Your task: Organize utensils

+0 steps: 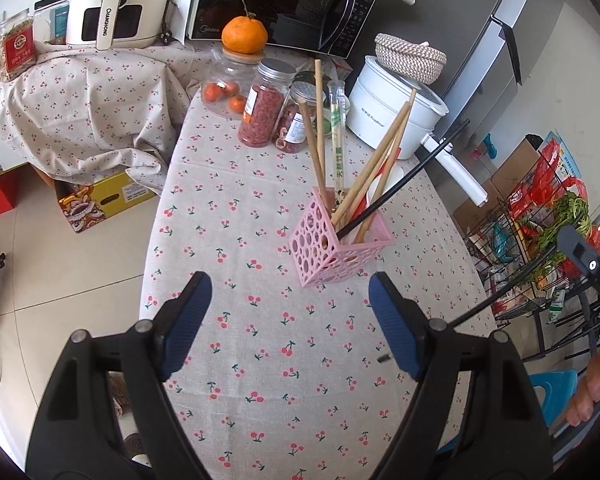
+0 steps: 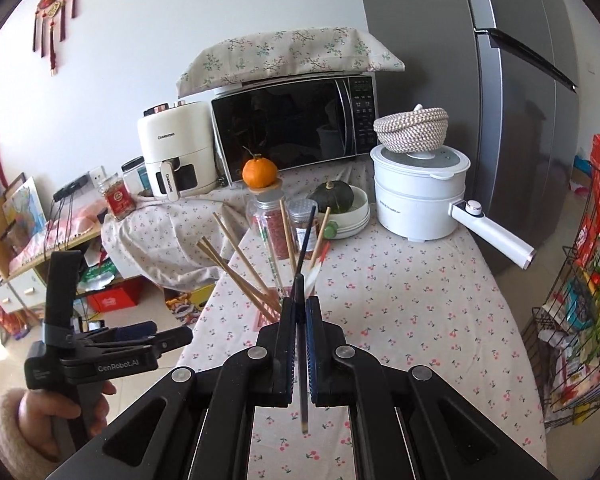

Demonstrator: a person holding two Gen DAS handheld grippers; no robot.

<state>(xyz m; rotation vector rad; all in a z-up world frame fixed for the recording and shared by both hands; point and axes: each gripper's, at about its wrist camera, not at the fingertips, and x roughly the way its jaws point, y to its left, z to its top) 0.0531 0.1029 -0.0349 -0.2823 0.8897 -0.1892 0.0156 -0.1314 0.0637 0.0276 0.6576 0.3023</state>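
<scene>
One dark chopstick [image 2: 303, 344] is pinched between the pressed-together jaws of the right gripper [image 2: 300, 322], held above the counter [image 2: 412, 320] just short of the pink perforated holder [image 1: 332, 248]; in the left wrist view the same thin dark stick [image 1: 496, 298] runs in from the right edge, clear of the cloth. The holder stands upright near the middle of the counter and already carries most of the load: several wooden chopsticks [image 1: 374, 176], another black chopstick [image 1: 404, 178] leaning out to the right, a pair in a printed paper sleeve [image 1: 337, 152], and what looks like a white spoon with red trim [image 2: 314, 274]. No loose utensils show on the visible cloth, so the job looks nearly done, with this last stick to be dropped into the holder, as far as the views reach.

The left gripper [image 1: 290, 322] hovers with its jaws spread wide and nothing between them, pointing down at the bare cloth in front of the holder.

The counter is covered with a pale cloth printed with small red cherries. Behind the holder stand jars of dried red goods [image 1: 265, 104], a glass jar with small oranges [image 1: 225, 88] topped by a larger orange [image 1: 244, 34], a white electric pot [image 2: 418, 196] with a woven basket [image 2: 412, 128] on its lid, and a dark green squash in a white bowl [image 2: 338, 200]. Further back sit a microwave [image 2: 296, 128] under a floral cover and a cream air fryer [image 2: 176, 152]. A grey refrigerator [image 2: 500, 120] rises to the right, beside a wire rack [image 1: 540, 248] of packets and greens; boxes lie on the tiled floor [image 1: 60, 264].
</scene>
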